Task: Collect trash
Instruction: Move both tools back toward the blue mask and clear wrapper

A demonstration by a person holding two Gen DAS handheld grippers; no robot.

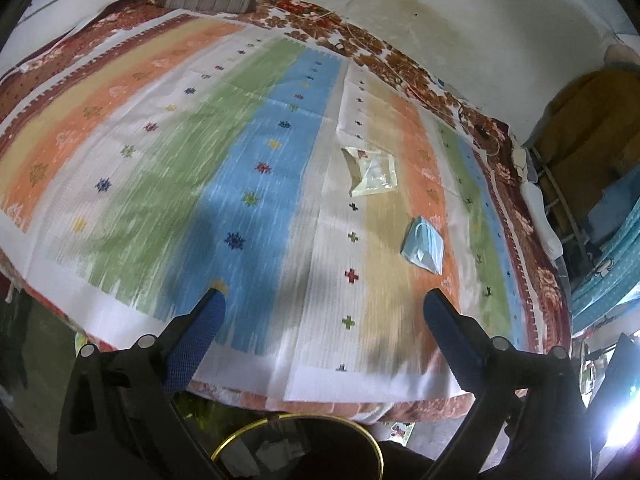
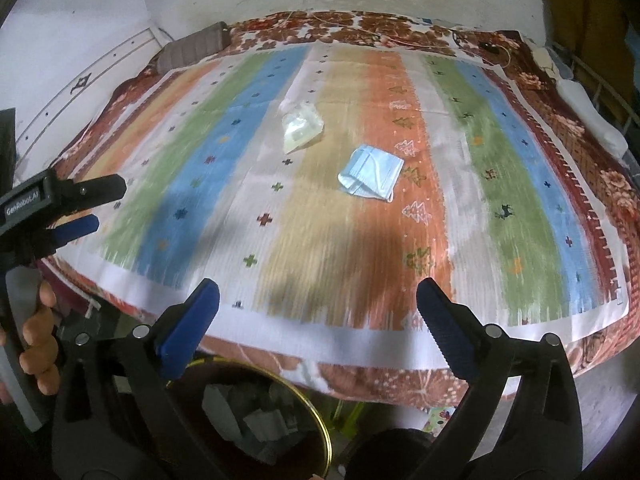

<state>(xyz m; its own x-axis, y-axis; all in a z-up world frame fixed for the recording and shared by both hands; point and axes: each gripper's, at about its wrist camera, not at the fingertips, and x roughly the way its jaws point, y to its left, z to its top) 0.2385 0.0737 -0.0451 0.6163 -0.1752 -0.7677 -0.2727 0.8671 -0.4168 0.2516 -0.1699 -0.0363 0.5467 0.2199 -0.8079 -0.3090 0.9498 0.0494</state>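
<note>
On the striped bedspread [image 2: 360, 240], face mask [image 2: 370, 178] and plastic wrapper [image 2: 302, 126] sit around 12 o'clock; both grippers [image 2: 318, 296] [image 1: 324, 300] gape empty. Thin wrapper could easily slip the pads.

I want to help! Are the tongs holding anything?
Left tongs: open, holding nothing.
Right tongs: open, holding nothing.

both fisheye views bend hard at the edges, with black corners. the striped bedspread [image 1: 240, 152] is evenly lit but streaked with motion blur. soft shadows fall just ahead of the fingertips. a white glare [image 1: 620, 428] burns low at the right of the left wrist view. the bin [image 2: 256, 412] below is dim.
</note>
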